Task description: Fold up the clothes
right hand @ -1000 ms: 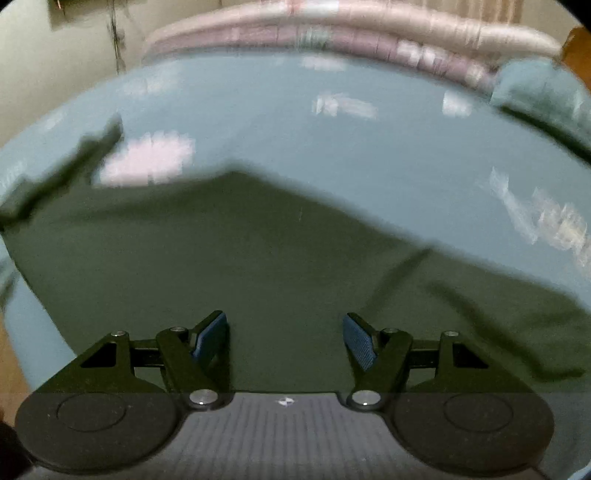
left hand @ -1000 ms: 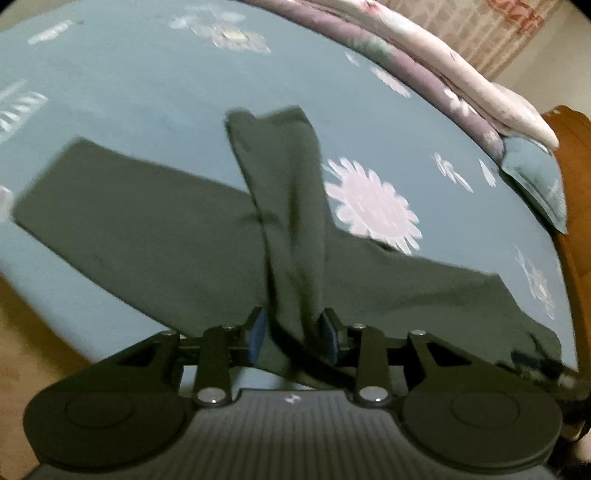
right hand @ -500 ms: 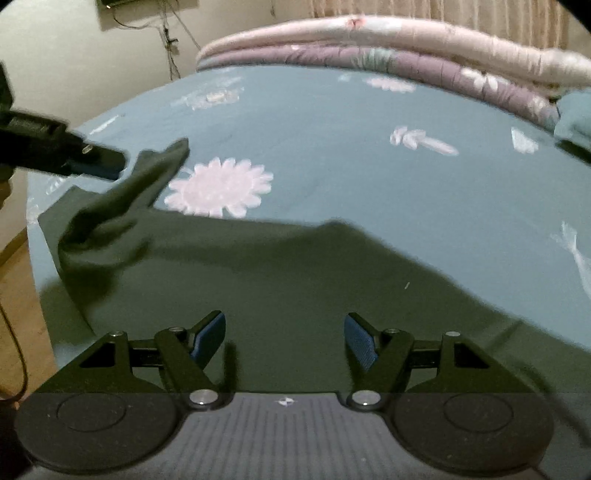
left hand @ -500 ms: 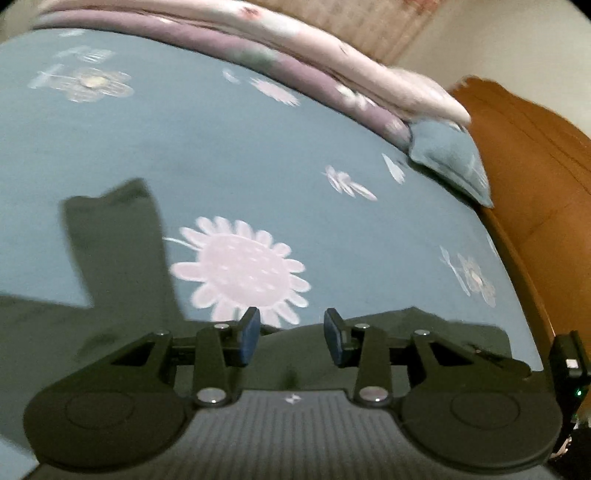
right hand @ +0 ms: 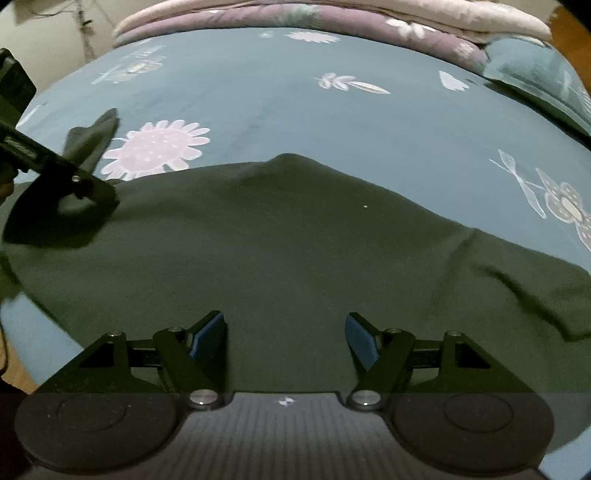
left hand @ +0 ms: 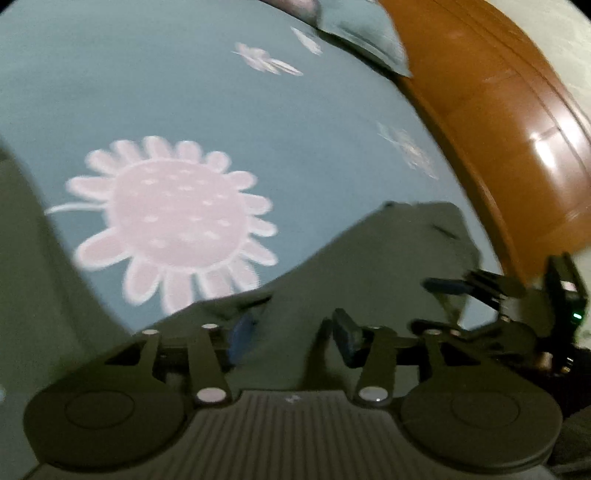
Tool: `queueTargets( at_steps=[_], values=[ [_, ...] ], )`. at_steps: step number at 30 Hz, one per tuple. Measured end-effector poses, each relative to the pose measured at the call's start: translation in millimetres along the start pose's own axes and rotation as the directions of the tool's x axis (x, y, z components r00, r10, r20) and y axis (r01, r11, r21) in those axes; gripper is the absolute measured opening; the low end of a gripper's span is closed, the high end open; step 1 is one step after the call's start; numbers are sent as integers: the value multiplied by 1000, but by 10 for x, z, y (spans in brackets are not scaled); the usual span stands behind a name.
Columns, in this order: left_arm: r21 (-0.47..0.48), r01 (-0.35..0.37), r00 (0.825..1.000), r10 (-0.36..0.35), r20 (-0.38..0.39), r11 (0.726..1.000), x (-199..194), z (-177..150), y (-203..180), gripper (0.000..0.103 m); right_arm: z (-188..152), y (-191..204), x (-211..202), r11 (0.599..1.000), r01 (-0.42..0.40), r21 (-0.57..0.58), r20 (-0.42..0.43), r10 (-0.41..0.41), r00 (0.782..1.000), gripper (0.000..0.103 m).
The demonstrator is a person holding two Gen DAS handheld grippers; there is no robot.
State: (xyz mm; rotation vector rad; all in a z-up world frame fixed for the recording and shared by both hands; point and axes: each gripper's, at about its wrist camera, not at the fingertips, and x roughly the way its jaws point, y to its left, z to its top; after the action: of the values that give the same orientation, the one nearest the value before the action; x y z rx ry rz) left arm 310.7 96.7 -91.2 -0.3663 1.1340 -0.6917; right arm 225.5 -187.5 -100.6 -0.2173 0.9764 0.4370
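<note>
A dark green garment (right hand: pixel 277 240) lies spread on a teal flowered bedsheet (right hand: pixel 295 110). One folded-over strip of it (right hand: pixel 96 136) rests by the large pink flower (right hand: pixel 159 147). My left gripper (left hand: pixel 293 332) hovers low over the garment (left hand: pixel 388 251) near its far corner. Its jaws are opening, the cloth lies under them, and the pads press on nothing. In the right wrist view the left gripper (right hand: pixel 55 166) shows at the left edge. My right gripper (right hand: pixel 286 336) stands open above the middle of the cloth, holding nothing. It also appears at the right of the left wrist view (left hand: pixel 480 288).
A wooden headboard (left hand: pixel 498 129) curves along the bed's right side, with a teal pillow (left hand: pixel 362 33) against it. Folded pink and purple quilts (right hand: pixel 332 14) are stacked at the far edge. Wooden floor (right hand: pixel 14 369) shows past the bed's near left corner.
The left gripper let go of the garment strip it held, which now lies by the pink flower. It swung right toward the headboard end and its jaws widened. The right gripper shifted slightly.
</note>
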Motion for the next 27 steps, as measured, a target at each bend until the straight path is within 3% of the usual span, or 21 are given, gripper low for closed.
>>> queueTargets(
  at_steps=[3,6,9,13,15,19,24,25,27],
  values=[
    [-4,114,992,-114,-53,993,155,197,45,56,48,57,19,999,35,16,-15,-35,999,78],
    [-56,243,967,-246,-59,968,352,366,77,58,82,99,17,998,54,24,-23,-54,998,78],
    [-106,290,955,-294,-25,951,544,485,133,58,110,133,19,997,70,33,-30,-69,997,78],
    [-125,380,923,-385,-22,917,674,599,91,58,105,134,8,994,93,54,-37,-91,995,78],
    [-95,405,910,-411,-50,909,728,635,16,60,94,134,-14,992,107,60,-39,-104,994,78],
    [-19,386,913,-385,-131,922,910,742,-158,61,76,121,-33,990,120,79,-37,-117,992,78],
    [-4,452,872,-443,-210,892,1182,960,-336,65,39,141,-87,985,137,101,-31,-135,990,78],
    [-5,451,872,-442,-213,893,1240,1006,-365,65,33,151,-101,985,141,103,-30,-138,990,78],
    [-2,414,897,-408,-172,910,1288,1102,-361,65,20,169,-129,983,149,107,-26,-147,989,78]
  ],
)
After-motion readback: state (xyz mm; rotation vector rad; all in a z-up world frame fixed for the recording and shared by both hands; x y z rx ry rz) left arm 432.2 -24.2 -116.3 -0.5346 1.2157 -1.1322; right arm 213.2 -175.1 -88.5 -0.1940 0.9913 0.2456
